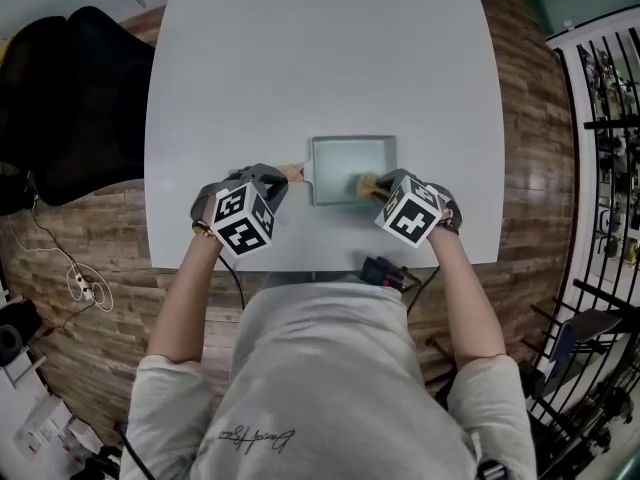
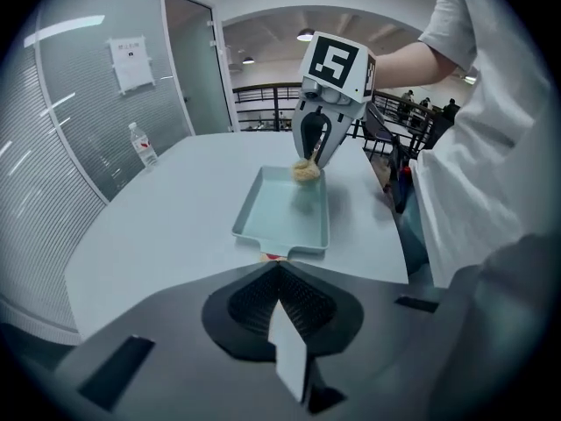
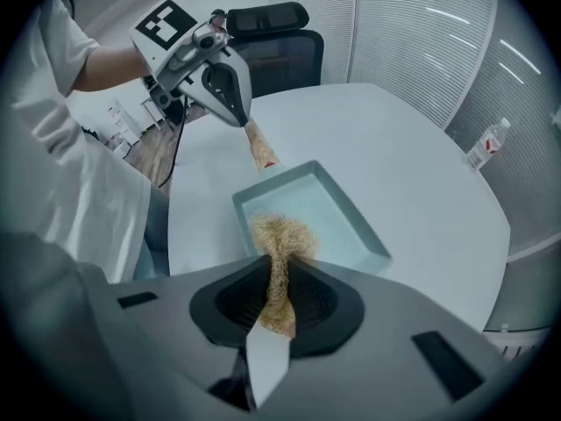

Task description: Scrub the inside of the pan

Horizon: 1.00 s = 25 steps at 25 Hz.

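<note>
Far left: black office chair on the wood floor, just beside the pale worktop's left edge. A cable lies loose on the floor below it.

Person stands at the near edge of the worktop, a gripper in each hand.

Left gripper: fingers clenched on the pan's tan handle, at the handle's outer end. In its own view the fingers meet tip to tip, with only a sliver of handle showing at the tips. The right gripper view shows the handle running straight from the pan corner into those fingers.

Pan: pale blue-green, rectangular, shallow-walled. It sits flat on the worktop near the near edge, about mid-width, handle pointing left.

Scrubber: tan, fibrous wad, inside the pan against the near right corner. Whether it touches the pan floor I cannot tell.

Right gripper: fingers grasping the scrubber, the fibres pinched between them and splaying out past the tips over the pan.

Far end of the worktop: a plastic water bottle, upright, well apart from the pan.

Far right: black railing.
</note>
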### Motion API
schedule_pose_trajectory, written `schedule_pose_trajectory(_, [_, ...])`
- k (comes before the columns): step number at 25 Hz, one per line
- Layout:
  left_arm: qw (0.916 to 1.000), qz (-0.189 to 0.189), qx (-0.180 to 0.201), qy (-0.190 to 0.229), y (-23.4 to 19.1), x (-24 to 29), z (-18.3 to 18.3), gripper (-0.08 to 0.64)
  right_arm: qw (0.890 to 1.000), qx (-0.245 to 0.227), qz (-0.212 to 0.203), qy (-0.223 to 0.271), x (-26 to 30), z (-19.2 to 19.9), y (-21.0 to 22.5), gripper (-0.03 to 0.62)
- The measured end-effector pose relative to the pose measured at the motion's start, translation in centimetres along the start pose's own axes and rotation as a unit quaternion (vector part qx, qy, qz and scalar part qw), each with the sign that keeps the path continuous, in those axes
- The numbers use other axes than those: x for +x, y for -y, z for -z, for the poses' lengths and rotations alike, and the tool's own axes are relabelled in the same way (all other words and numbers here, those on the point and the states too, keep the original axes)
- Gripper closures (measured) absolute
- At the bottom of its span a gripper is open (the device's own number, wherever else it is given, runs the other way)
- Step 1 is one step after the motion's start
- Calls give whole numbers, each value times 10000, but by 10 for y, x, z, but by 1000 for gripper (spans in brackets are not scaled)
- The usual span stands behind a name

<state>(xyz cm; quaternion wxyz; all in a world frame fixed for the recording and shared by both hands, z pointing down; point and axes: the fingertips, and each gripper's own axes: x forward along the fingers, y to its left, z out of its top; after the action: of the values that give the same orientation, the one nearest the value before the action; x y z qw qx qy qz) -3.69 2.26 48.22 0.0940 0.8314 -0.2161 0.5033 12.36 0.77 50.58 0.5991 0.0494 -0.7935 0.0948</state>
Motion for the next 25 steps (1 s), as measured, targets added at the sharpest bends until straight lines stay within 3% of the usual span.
schedule_pose_trajectory(4, [9983, -163, -415, 385, 12, -4, -12, 549, 9990, 272, 81, 339, -13, -5, -7, 523])
schedule_pose_trajectory(9, [9898, -458, -982, 922, 20, -19, -24, 549, 9949, 674, 178, 735, -26, -14, -17, 523])
schedule_pose_trajectory(14, [9638, -770, -2061, 1508, 19, -41, -33, 549, 9872, 1064, 272, 1156, -40, -23, -25, 523])
schedule_pose_trajectory(17, [9500, -900, -2476, 1678, 24, -53, -36, 549, 9809, 1281, 378, 1414, -50, -27, -32, 523])
schedule_pose_trajectory(20, [9388, -1075, -2692, 1860, 23, -61, -39, 549, 9745, 1424, 539, 1649, -57, -28, -34, 523])
schedule_pose_trajectory(25, [9346, -1284, -2685, 1947, 17, -68, -42, 549, 9678, 1624, 583, 1833, -63, -29, -36, 523])
